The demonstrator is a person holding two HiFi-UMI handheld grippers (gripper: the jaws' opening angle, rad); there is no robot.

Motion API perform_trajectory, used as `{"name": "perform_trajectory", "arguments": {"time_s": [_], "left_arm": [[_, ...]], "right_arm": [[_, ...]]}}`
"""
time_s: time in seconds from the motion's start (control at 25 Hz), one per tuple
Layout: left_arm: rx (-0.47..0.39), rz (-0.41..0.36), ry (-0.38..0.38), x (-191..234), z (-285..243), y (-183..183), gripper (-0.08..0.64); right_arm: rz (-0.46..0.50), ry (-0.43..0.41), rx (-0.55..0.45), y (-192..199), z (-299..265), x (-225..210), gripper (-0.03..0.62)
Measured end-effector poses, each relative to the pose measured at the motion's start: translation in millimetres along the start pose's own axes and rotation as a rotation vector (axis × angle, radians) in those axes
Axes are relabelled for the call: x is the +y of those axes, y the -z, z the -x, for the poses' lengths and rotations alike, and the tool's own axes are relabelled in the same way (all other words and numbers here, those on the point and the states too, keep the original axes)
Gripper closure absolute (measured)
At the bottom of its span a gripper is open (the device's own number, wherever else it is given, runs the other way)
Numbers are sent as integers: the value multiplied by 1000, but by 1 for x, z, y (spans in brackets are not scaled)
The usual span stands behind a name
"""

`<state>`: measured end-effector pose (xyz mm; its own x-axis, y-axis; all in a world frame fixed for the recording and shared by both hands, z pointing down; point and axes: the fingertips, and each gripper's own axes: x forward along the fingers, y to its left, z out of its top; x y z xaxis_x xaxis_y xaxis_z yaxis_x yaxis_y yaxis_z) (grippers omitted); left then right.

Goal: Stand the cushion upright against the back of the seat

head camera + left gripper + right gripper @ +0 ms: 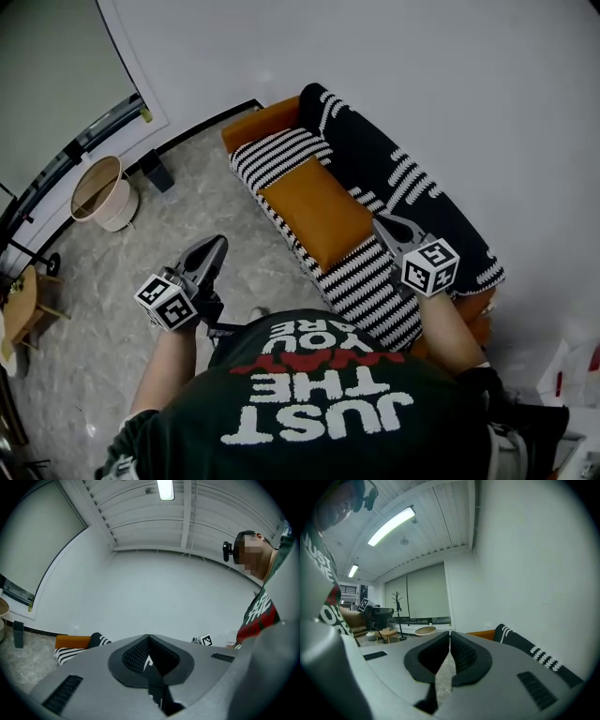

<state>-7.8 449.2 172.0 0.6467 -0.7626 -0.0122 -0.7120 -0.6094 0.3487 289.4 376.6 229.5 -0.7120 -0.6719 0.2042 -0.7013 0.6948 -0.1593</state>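
Note:
An orange cushion (319,211) lies flat on the seat of an orange sofa (258,122). A black-and-white striped throw (370,281) covers the seat, and a black patterned blanket (403,173) hangs over the back. My right gripper (382,225) hovers at the cushion's right end, jaws shut with nothing in them; in the right gripper view (450,633) the pads meet. My left gripper (214,251) is over the floor, left of the sofa's front edge, also shut and empty (149,637). The left gripper view shows only the sofa's end (71,641).
A round woven basket (101,192) and a small dark box (157,171) stand on the marble floor by the wall. A wooden side table (19,309) is at the left edge. The right gripper view shows a coat stand (397,605) and a small table (389,633).

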Motion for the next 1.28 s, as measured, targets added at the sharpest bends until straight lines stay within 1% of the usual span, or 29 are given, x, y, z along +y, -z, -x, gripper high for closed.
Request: {"name": "perform_trajectory", "arguments": {"time_s": [0.12,0.2,0.36,0.44,0.52,0.56,0.6,0.64,0.72,0.8,0.92,1.0,1.12,1.28], "left_arm": [[-3,19,23,31,-7,-3,549],[-1,28,43,62,-16,-2,549],[8,64,109,144,-41,-2,549],[14,85,149,186,-57,-8,549],[33,92,178,227,-70,-20,549],[41,87,193,247,-77,-29,549],[50,80,207,265,-82,-38,549],[59,74,219,282,-87,-45,549],[80,67,234,315,-96,-54,549],[94,70,244,343,-105,-60,549],[109,74,266,375,-121,-59,549],[129,90,275,387,-133,-51,549],[169,125,282,395,-149,-33,549],[220,163,279,403,-178,-4,549]], "right_arm": [[2,11,31,4,-29,-1,566],[4,21,50,7,-58,-5,566],[10,81,85,7,-126,-19,566],[5,122,108,3,-162,-26,566],[-13,145,146,3,-202,-28,561],[-16,148,170,2,-223,-29,548],[-16,149,198,1,-244,-31,522],[-14,151,227,0,-263,-34,472],[-16,163,277,0,-294,-41,408],[-9,176,324,1,-319,-49,377],[15,181,414,14,-346,-61,328],[12,170,488,30,-358,-69,304],[35,155,602,62,-370,-85,275],[55,124,737,109,-384,-120,244]]}}
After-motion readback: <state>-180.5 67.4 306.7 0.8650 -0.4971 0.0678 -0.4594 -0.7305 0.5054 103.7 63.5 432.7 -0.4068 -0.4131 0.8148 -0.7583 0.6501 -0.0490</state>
